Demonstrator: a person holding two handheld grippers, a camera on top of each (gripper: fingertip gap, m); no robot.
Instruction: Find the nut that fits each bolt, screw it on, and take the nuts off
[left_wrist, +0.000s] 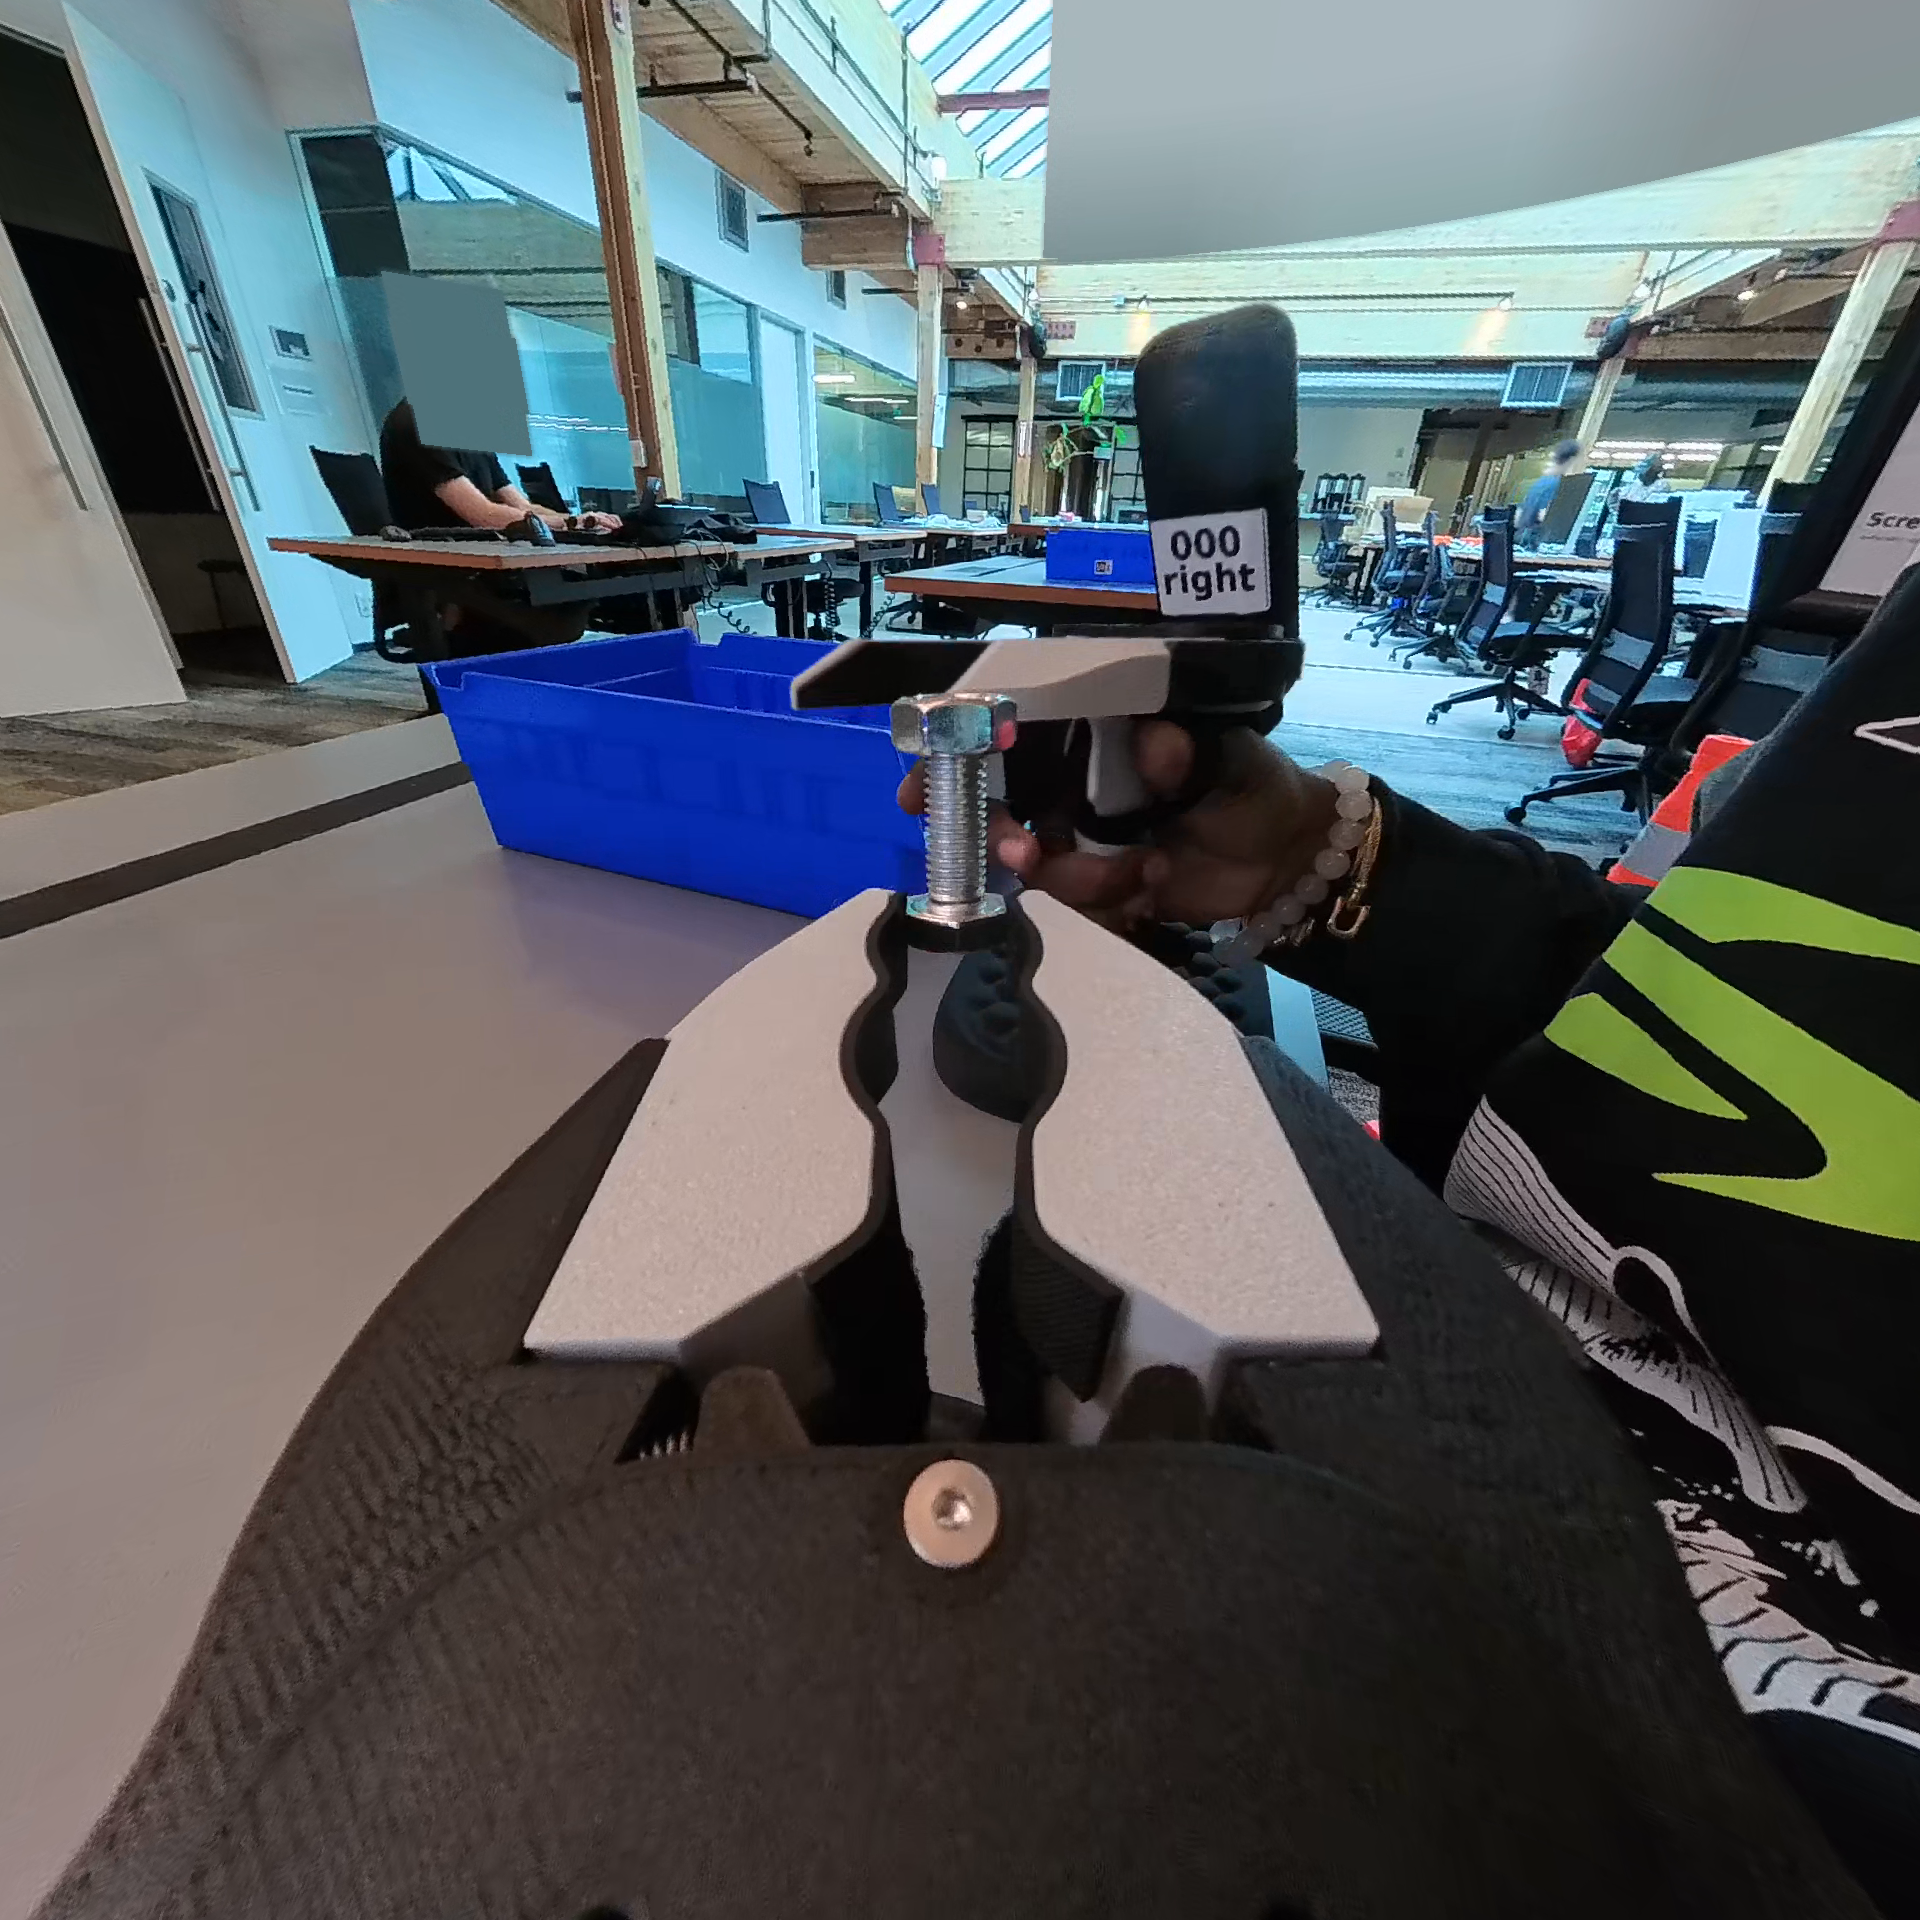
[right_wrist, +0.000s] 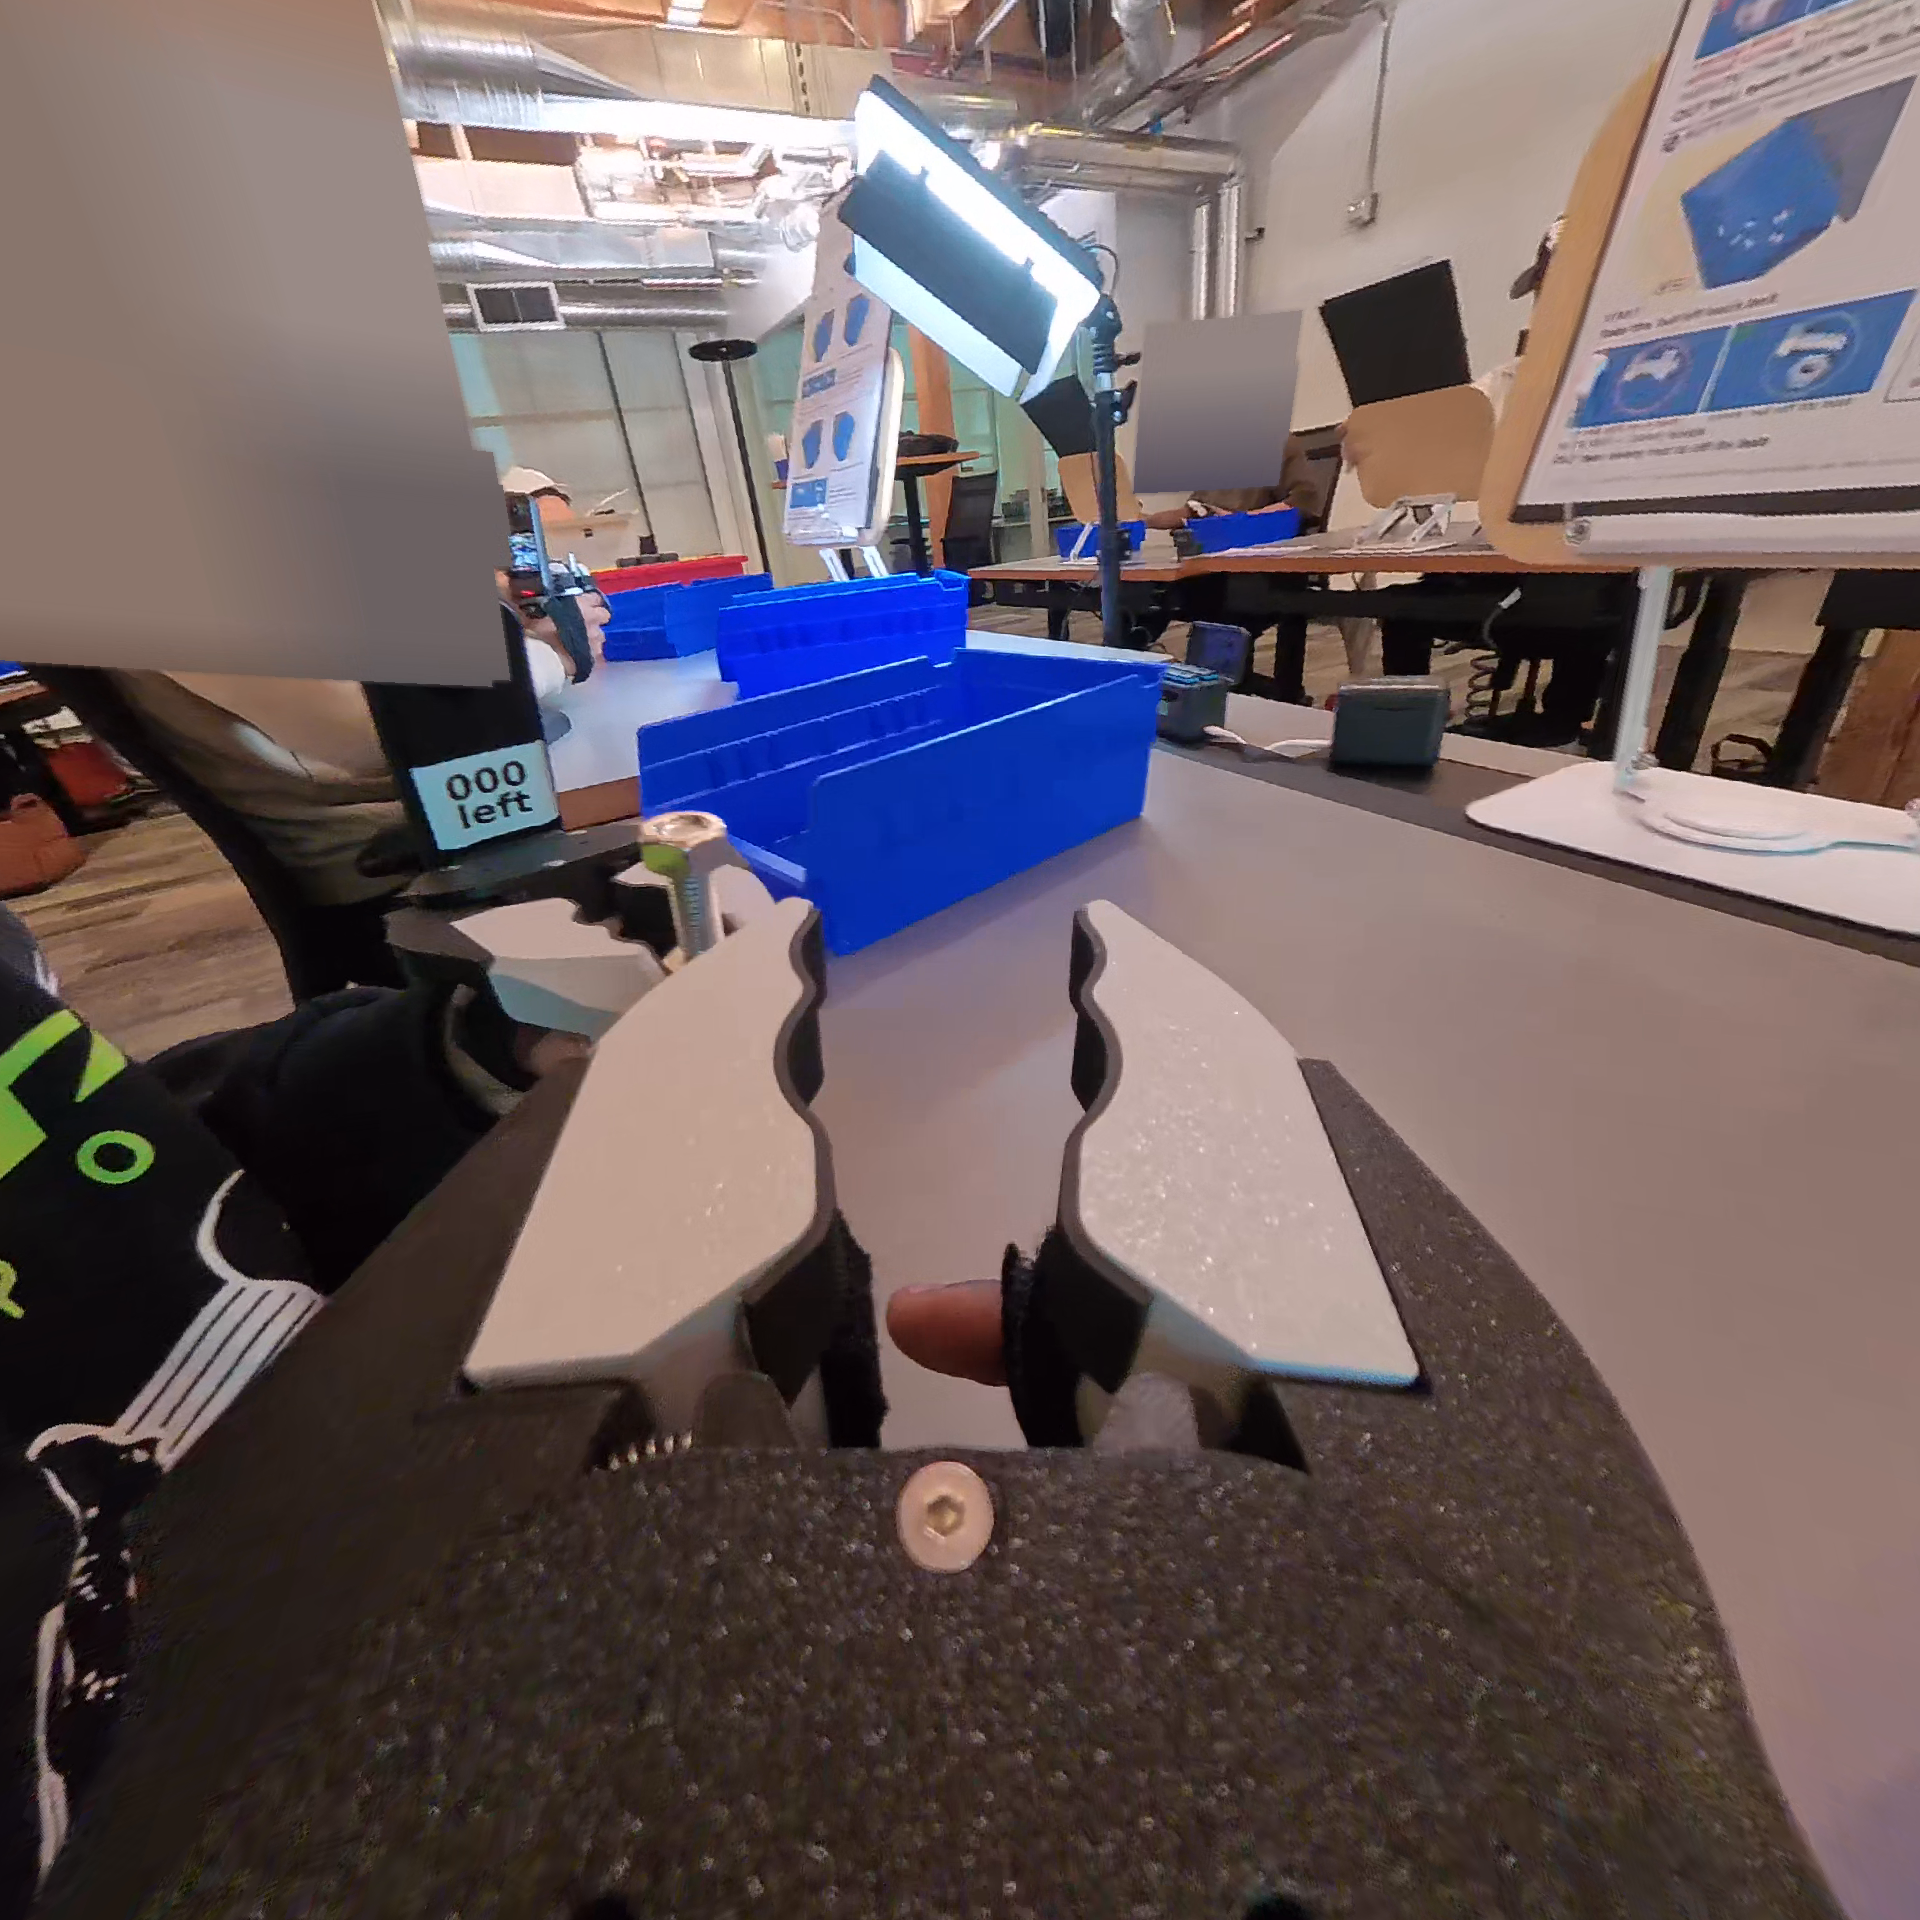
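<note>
My left gripper (left_wrist: 952, 935) is shut on a silver hex nut (left_wrist: 953, 912) at its fingertips. A silver bolt (left_wrist: 956, 821) stands upright in the nut, with its hex head at the top. My right gripper (right_wrist: 945, 966) is open with nothing between its fingers. In the left wrist view the right gripper (left_wrist: 914, 675) lies level just behind and above the bolt head, not touching it that I can see. In the right wrist view the bolt (right_wrist: 681, 868) and the left gripper (right_wrist: 540, 940) sit left of my left finger (right_wrist: 717, 1039).
A blue plastic bin (left_wrist: 665, 769) stands on the grey table (left_wrist: 312, 1091) beyond the bolt; it also shows in the right wrist view (right_wrist: 935, 800). More blue bins (right_wrist: 831, 623), small grey devices (right_wrist: 1387, 717) and a white stand base (right_wrist: 1704, 842) sit further back. The person's sleeve (left_wrist: 1507, 935) is at the right. One gripper's finger ends stand about 6 cm off the other's.
</note>
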